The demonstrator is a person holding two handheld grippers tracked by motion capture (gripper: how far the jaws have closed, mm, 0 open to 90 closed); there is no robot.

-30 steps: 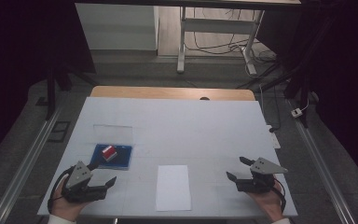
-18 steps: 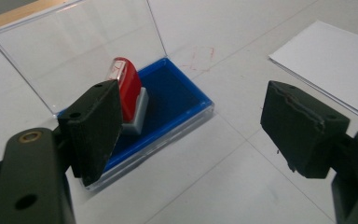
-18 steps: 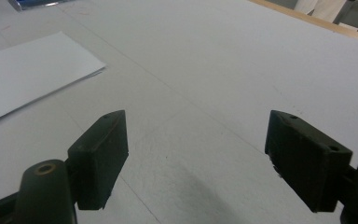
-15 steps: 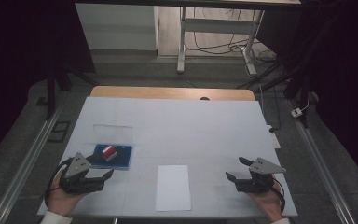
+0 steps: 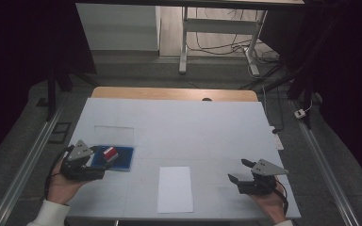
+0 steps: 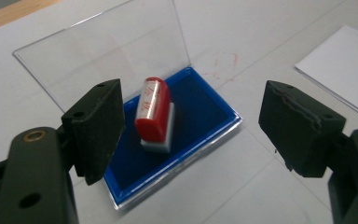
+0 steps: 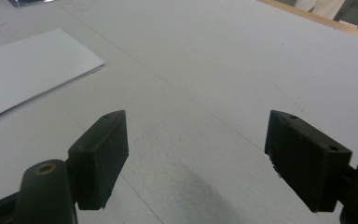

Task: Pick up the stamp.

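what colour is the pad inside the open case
Dark blue ink pad, under the red stamp; clearest in the left gripper view.

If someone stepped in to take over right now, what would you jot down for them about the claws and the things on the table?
Left claw: open, jaws either side of the red stamp, not touching it.
Right claw: open, empty, over bare table.
Stamp stands in the blue ink pad, clear lid up.
White paper lies between the claws, looks blank.
Done: nothing gripped yet.
Left, probably: grip the stamp, press it on the paper.
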